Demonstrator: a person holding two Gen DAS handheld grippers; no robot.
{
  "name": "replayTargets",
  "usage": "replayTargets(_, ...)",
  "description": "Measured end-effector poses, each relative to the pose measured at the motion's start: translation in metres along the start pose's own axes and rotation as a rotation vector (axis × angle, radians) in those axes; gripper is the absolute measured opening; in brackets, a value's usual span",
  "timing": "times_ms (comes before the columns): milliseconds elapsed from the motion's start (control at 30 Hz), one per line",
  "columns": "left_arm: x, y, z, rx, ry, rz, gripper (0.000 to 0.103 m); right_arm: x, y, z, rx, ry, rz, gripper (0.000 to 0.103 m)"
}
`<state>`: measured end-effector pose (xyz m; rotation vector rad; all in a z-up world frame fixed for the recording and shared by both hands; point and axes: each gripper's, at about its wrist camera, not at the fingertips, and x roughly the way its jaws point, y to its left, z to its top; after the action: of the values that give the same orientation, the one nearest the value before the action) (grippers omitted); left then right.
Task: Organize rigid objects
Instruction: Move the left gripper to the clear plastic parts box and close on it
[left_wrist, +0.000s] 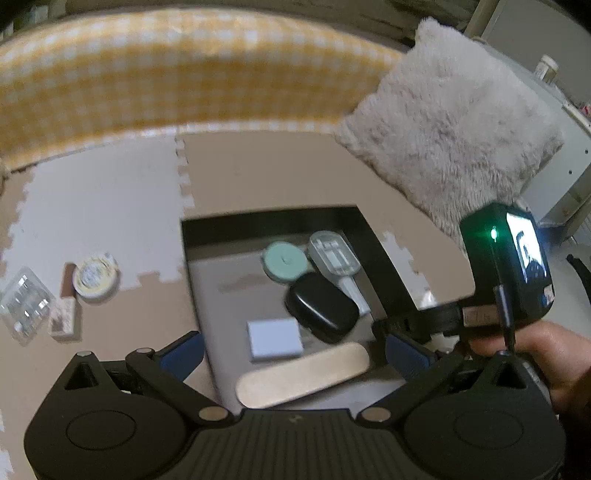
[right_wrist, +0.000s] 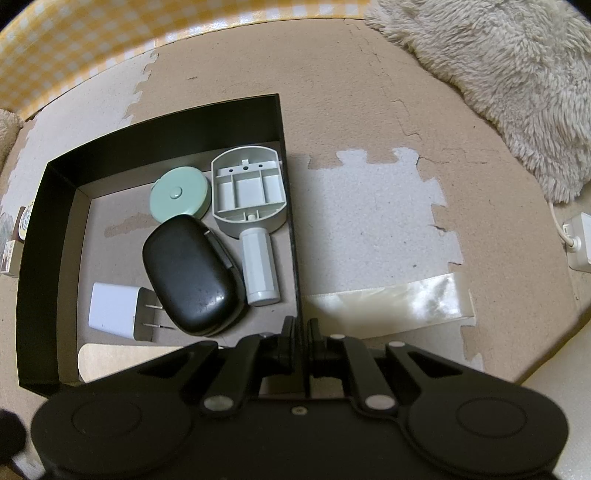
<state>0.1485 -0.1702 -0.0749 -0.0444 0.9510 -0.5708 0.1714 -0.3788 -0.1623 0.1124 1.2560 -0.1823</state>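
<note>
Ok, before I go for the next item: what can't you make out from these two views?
- Wooden stick: near end hidden by the left gripper body in the left wrist view; mostly hidden in the right.
- Round tin label: blurred, unreadable.
- Clear plastic pack: contents too blurred to tell, at the left edge.
- Floor items in the right wrist view: hidden behind the black box wall.
- Right gripper: pads' contact on the box wall is dark.

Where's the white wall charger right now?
In the black box, lower-left in the right wrist view: white charger, prongs pointing toward the black case, wooden stick just below it.
</note>
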Motion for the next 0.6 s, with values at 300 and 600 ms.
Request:
replayTargets(300, -0.019, 0.041, 0.015, -0.006, -0.088, 0.07, 0.103, 0.001, 0.0, 0.0, -0.002, 0.0, -0.002, 0.009)
replayTargets(600, -0.028, 0.09, 0.026, -0.074, -0.15, 0.181, 0.103, 0.001, 0.001, -0.001, -0.006, 0.0, -0.007, 0.009)
